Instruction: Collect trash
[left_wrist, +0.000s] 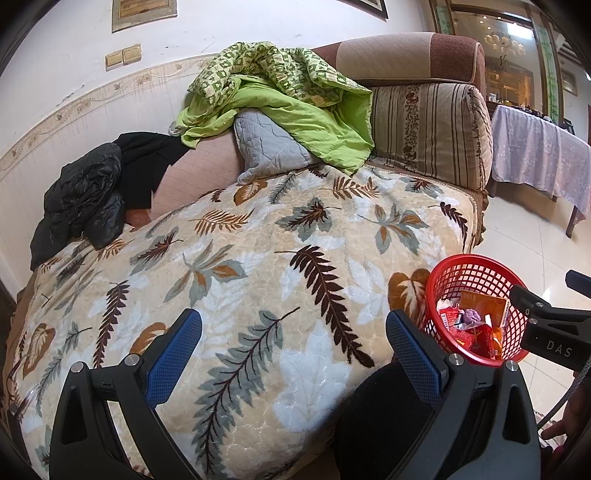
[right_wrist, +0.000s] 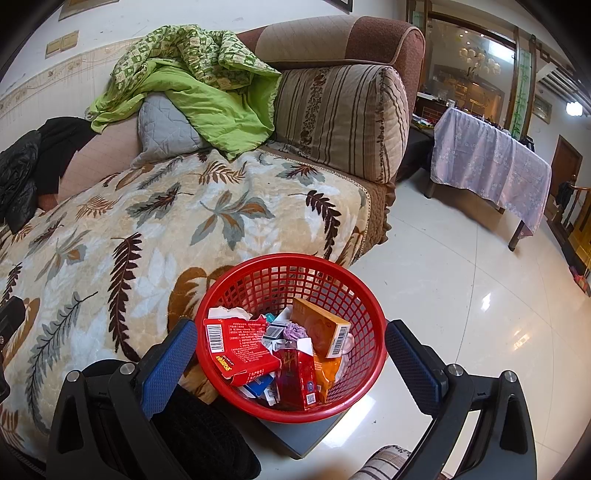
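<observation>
A red mesh basket (right_wrist: 354, 295) stands on a small grey stand beside the sofa and holds trash: a red carton (right_wrist: 236, 347), an orange box (right_wrist: 321, 326), wrappers and crumpled paper. It also shows in the left wrist view (left_wrist: 454, 273) at the lower right. My right gripper (right_wrist: 291, 365) is open and empty, its jaws spread on either side of the basket, just above it. My left gripper (left_wrist: 295, 354) is open and empty over the leaf-patterned blanket (left_wrist: 258, 266). The right gripper's body (left_wrist: 546, 325) shows at the right edge.
The sofa carries a green quilt (left_wrist: 280, 92), a grey cushion (left_wrist: 269, 147), a striped bolster (left_wrist: 428, 133) and black clothes (left_wrist: 85, 192). A table with a lilac cloth (right_wrist: 491, 162) stands on the glossy tile floor (right_wrist: 461, 302) to the right.
</observation>
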